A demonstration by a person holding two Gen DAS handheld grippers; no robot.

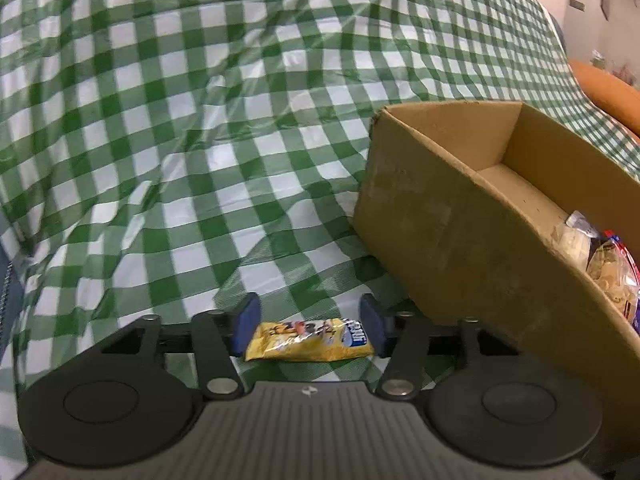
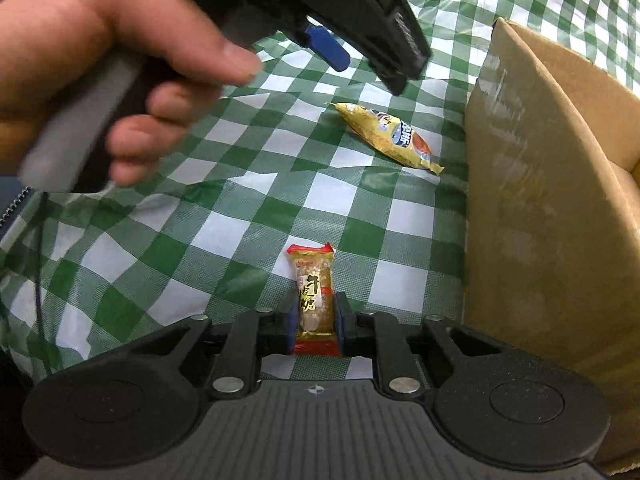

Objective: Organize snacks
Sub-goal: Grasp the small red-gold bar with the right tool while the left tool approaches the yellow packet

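Note:
A yellow snack packet (image 1: 310,339) lies on the green checked cloth, between the open blue fingers of my left gripper (image 1: 310,326); the right wrist view shows the packet (image 2: 390,138) on the cloth below that gripper, apart from it. My right gripper (image 2: 316,320) is shut on a small gold and red candy packet (image 2: 314,292), held just above the cloth. A cardboard box (image 1: 460,216) stands to the right, with snack bags (image 1: 612,268) inside it.
The green and white checked cloth (image 1: 180,140) is wrinkled and covers the whole surface. The box wall (image 2: 540,220) stands close on the right of my right gripper. A hand (image 2: 100,52) holds the left gripper's handle at the upper left.

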